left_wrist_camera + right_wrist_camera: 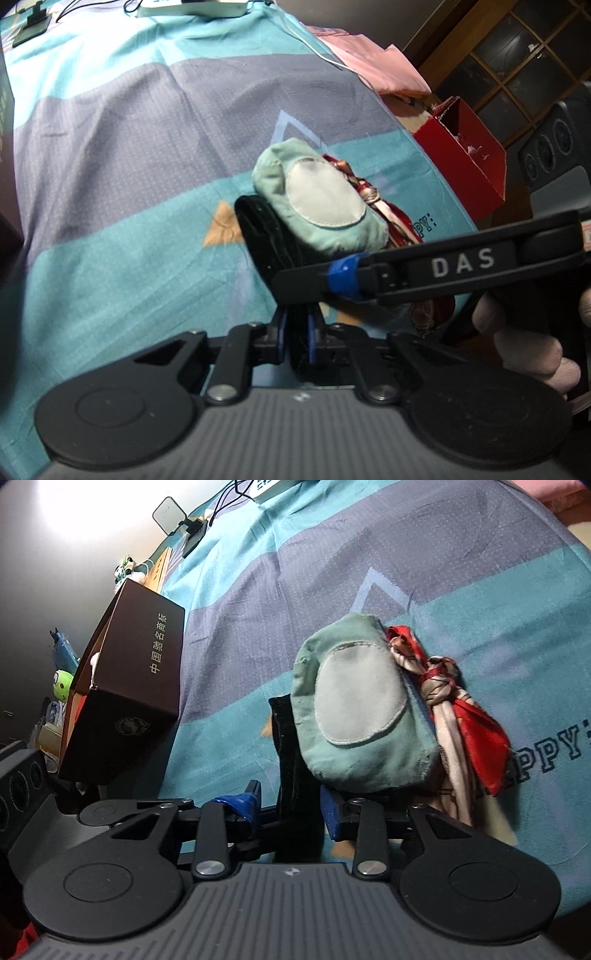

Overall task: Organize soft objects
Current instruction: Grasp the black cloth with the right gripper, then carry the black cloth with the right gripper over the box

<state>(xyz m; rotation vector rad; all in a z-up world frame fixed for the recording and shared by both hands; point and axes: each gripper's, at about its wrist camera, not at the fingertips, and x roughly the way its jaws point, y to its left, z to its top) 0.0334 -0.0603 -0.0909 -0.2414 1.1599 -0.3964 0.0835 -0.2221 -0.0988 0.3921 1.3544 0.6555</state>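
1. The left gripper [295, 339] has its jaws closed on a black cloth strip [266, 236] that runs up the bed sheet [122, 155].
2. A mint-green soft pouch [317, 199] with a pale oval patch lies on the strip's far end, just beside a knotted red-and-white scarf [373, 195].
3. The right gripper [295, 284] reaches in from the right edge, held by gloved fingers [528, 354]; its state cannot be told here.
4. A red box [469, 162] sits past the bed's right edge.

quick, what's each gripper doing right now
left gripper: shut on the black cloth strip.
right gripper: fingers either side of the same strip; grip cannot be told.
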